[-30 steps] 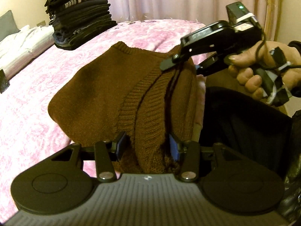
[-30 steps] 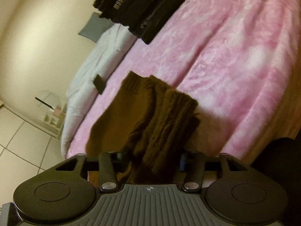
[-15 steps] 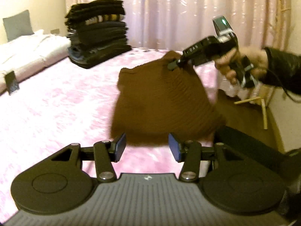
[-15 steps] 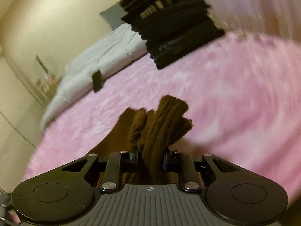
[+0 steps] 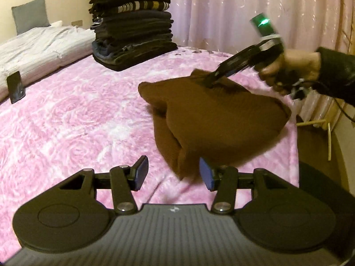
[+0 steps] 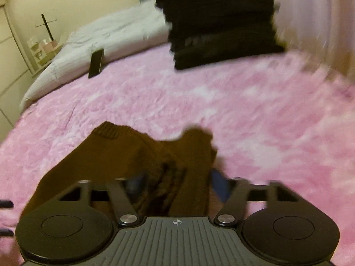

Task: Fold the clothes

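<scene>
Right gripper (image 6: 177,181) jaws opening around one brown sweater (image 5: 213,119) near the bed's (image 5: 66,119) 3 o'clock edge; left gripper (image 5: 173,173) half-open, empty; one clothes stack (image 5: 133,24) at 11 o'clock.

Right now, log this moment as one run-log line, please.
task: fold clothes | brown sweater: bunched on pink bedspread | left claw: open, sweater edge between pads | right claw: opening, sweater between pads | folded stack: behind

Pink blanket (image 5: 66,133) lies open left of brown sweater (image 5: 217,122) (clothes stack (image 5: 133,24) blocks the far end).
</scene>
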Demonstrator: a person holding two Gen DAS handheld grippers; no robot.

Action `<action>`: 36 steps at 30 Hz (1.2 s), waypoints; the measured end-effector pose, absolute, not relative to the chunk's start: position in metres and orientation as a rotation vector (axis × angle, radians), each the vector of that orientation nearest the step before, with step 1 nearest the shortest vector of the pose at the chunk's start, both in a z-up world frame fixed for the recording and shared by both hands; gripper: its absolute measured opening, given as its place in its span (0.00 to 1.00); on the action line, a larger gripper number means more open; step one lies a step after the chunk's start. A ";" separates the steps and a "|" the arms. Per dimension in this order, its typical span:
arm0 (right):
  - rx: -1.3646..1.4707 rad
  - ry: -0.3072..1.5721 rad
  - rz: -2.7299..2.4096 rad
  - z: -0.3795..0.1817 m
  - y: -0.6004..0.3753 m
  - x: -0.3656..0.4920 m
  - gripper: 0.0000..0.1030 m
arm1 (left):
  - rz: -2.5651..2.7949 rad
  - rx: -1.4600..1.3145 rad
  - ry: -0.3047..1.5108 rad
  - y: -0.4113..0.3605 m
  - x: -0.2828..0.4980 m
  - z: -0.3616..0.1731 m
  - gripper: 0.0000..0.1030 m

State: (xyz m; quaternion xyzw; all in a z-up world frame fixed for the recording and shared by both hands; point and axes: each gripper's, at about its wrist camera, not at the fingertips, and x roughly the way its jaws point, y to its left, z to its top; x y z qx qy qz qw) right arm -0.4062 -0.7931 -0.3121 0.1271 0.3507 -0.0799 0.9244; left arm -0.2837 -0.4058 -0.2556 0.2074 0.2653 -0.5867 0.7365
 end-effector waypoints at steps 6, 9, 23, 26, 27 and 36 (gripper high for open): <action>-0.050 0.583 -0.055 -0.274 -0.690 -0.487 0.70 | -1.262 0.497 0.548 -0.394 -0.297 -0.259 0.48; -0.278 0.597 0.126 -0.287 -0.617 -0.512 0.69 | -1.241 0.521 0.525 -0.388 -0.302 -0.258 0.52; -0.950 0.716 0.154 -0.382 -0.518 -0.452 0.30 | -1.193 0.676 0.389 -0.371 -0.305 -0.266 0.71; -0.878 0.677 0.162 -0.364 -0.530 -0.462 0.20 | -1.191 0.723 0.350 -0.378 -0.300 -0.272 0.77; -0.841 0.664 0.167 -0.354 -0.537 -0.468 0.20 | -1.195 0.747 0.324 -0.382 -0.302 -0.274 0.80; -0.624 0.591 0.313 -0.289 -0.599 -0.582 0.19 | -1.323 0.939 0.032 -0.422 -0.344 -0.287 0.83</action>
